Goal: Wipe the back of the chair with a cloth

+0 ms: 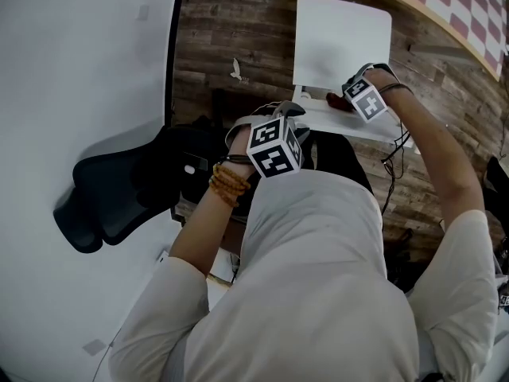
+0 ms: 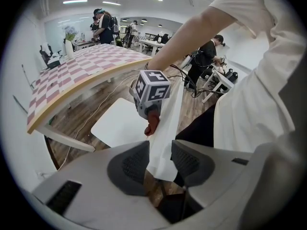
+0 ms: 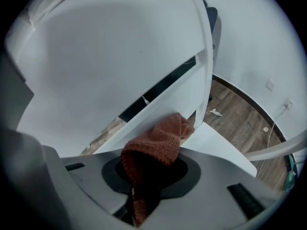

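Rust-brown knitted cloth (image 3: 160, 143) is pinched in the right tongs (image 3: 152, 172). Its free end presses on the white chair back (image 2: 165, 138). The left tongs (image 2: 158, 159) are closed on the top edge of that same chair back, near the cloth. Both tongs are up at the top of the chair (image 1: 342, 38). The chair stands on a brown wooden floor (image 1: 223, 46).

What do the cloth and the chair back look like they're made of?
Cloth: soft knitted or terry-like fabric, rust brown, matte; its nubbly looped texture shows. Chair back: probably moulded plastic or painted wood, white and smooth; a thin rigid panel with no grain visible.
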{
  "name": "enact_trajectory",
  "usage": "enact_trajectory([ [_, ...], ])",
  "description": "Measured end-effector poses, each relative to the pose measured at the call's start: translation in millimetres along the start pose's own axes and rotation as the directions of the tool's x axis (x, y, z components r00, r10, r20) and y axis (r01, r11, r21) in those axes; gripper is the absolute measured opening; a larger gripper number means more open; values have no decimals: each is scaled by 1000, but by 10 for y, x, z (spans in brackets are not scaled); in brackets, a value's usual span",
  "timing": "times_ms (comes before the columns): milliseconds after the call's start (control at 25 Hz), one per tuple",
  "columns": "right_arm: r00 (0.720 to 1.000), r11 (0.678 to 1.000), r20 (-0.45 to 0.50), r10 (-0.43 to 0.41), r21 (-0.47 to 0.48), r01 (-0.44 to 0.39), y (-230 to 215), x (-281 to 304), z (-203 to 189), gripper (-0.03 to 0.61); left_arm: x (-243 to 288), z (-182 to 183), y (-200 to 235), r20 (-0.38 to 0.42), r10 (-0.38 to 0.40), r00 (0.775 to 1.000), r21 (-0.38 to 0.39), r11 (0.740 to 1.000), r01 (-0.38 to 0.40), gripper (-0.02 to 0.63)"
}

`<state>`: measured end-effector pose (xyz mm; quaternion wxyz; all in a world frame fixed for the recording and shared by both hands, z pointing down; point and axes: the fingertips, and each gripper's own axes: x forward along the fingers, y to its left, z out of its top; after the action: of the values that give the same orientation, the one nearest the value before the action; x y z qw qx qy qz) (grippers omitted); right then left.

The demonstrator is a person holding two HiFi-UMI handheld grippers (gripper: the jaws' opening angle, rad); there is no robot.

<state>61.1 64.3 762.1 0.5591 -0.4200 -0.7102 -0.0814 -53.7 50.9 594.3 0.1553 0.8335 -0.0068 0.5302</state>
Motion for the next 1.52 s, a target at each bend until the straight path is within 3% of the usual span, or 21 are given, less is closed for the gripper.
enact_trajectory([
  [840,986,973,13,-167,-159,167,521,-1050,476,83,27,16,-13,-30,13,999,-5,1000,-13,178],
  [1520,992,980,-34,-118,-163,111,594,-836,244,83,-9,25,-12,-25,28,999,-40,999,-29,179],
])
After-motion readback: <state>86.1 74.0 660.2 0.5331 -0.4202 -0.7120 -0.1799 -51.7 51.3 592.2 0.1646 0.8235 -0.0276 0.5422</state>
